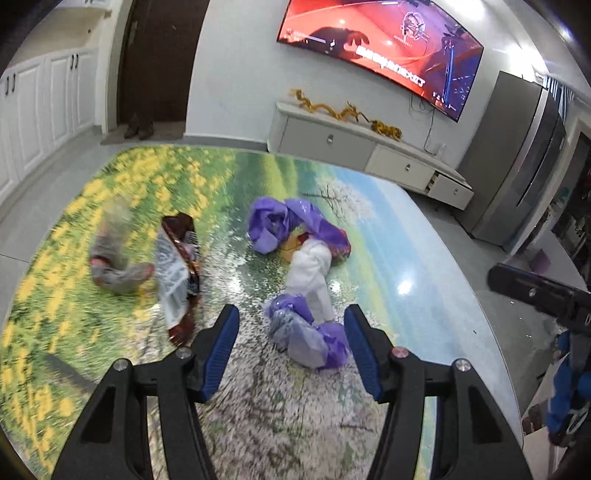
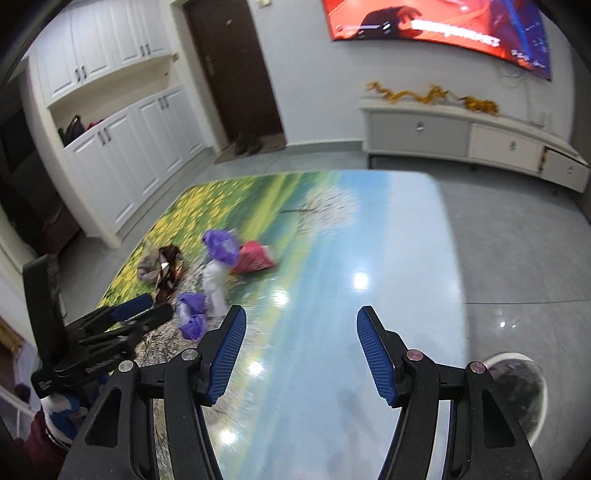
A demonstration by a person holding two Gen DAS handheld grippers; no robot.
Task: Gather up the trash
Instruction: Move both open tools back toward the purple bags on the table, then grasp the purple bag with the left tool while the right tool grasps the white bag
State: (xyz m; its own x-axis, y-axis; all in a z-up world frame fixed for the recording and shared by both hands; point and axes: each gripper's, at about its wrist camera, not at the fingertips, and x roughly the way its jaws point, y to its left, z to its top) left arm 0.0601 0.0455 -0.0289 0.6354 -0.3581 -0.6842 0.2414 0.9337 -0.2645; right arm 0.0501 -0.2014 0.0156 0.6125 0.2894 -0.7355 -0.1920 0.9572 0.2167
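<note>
Trash lies scattered on a table with a glossy landscape print (image 1: 424, 236). My left gripper (image 1: 291, 314) is open just above a crumpled purple bag (image 1: 310, 339), which shows between its blue pads (image 1: 221, 343) without touching them. Beyond that lie a white wad (image 1: 310, 273), a larger purple bag (image 1: 284, 221), a brown and white wrapper (image 1: 177, 284) and a grey crumpled piece (image 1: 114, 262). My right gripper (image 2: 301, 321) is open and empty over bare table (image 2: 388, 240). To its left are the purple bag (image 2: 192, 314), a red bag (image 2: 255, 258) and the left gripper (image 2: 144, 310).
A round white bin (image 2: 517, 391) with dark contents stands on the floor beside the table's right edge. A low TV cabinet (image 2: 472, 136) and a lit screen (image 2: 443, 29) line the far wall. White cupboards (image 2: 122, 147) and a dark door (image 2: 236, 74) are at the left.
</note>
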